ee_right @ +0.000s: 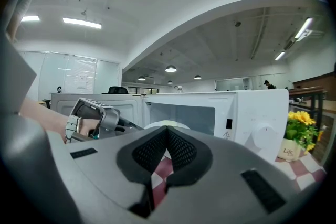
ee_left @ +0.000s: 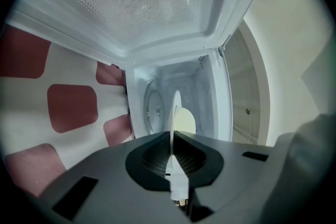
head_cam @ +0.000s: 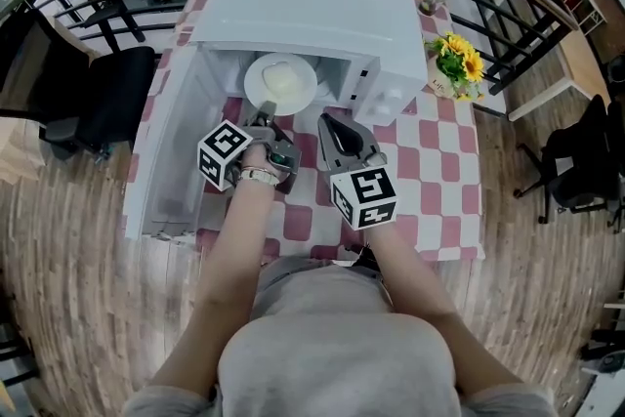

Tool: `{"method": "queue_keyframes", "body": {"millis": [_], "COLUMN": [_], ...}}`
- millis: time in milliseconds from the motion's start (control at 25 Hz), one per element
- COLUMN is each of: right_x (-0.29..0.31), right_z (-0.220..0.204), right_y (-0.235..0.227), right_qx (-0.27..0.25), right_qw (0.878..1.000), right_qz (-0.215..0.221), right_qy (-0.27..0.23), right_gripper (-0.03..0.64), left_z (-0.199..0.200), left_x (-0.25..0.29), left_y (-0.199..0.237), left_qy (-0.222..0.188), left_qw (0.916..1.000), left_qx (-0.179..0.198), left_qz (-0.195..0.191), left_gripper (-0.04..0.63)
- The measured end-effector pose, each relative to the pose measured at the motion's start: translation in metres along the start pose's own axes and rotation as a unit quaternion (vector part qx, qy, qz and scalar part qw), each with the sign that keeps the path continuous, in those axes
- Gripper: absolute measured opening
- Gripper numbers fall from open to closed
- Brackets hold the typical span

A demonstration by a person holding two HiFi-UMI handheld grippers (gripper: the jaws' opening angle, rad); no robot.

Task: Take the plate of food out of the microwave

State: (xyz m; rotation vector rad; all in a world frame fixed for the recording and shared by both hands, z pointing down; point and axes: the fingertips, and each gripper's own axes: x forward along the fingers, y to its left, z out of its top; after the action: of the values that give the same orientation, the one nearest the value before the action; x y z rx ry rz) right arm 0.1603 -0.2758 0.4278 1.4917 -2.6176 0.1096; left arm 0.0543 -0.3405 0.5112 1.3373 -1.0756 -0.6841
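Note:
A white plate (head_cam: 283,85) with a pale mound of food (head_cam: 282,75) sits at the mouth of the open white microwave (head_cam: 312,10). My left gripper (head_cam: 264,110) is shut on the plate's near rim. In the left gripper view the plate (ee_left: 176,107) stands edge-on between the closed jaws of the left gripper (ee_left: 172,139), with the food (ee_left: 185,121) on its right. My right gripper (head_cam: 326,120) hovers just right of the plate, shut and empty. In the right gripper view, the right gripper (ee_right: 167,131) points at the microwave (ee_right: 247,113), with the plate's rim (ee_right: 167,124) just beyond.
The microwave door (head_cam: 176,142) hangs open to the left over the red-and-white checked tablecloth (head_cam: 439,161). A pot of yellow flowers (head_cam: 457,62) stands right of the microwave. A black railing (head_cam: 508,24) runs behind the table, with black chairs (head_cam: 107,98) on both sides.

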Motion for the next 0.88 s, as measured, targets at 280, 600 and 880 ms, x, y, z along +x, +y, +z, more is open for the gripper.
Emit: {"method": "queue_keyframes", "body": {"millis": [280, 600, 880], "right_x": [-0.006, -0.014, -0.024], "right_z": [0.002, 0.004, 0.005], "right_y": [0.004, 0.007, 0.010], "right_qx": [0.007, 0.018, 0.017], "right_qw": [1.000, 0.999, 0.998], "right_qz": [-0.016, -0.039, -0.057], "right_qy": [-0.002, -0.008, -0.007], "right_gripper": [0.021, 0.021, 0.021], "left_z": [-0.012, -0.018, -0.027], "left_x": [-0.018, -0.039, -0.057], "left_y": [-0.009, -0.019, -0.027], "left_qy": [0.007, 0.005, 0.007], "left_qw": [0.9998, 0.9993, 0.9987], "left_qx": [-0.012, -0.011, 0.002], "left_qz": [-0.015, -0.034, -0.051], "left_gripper": [0.012, 0.012, 0.012]}}
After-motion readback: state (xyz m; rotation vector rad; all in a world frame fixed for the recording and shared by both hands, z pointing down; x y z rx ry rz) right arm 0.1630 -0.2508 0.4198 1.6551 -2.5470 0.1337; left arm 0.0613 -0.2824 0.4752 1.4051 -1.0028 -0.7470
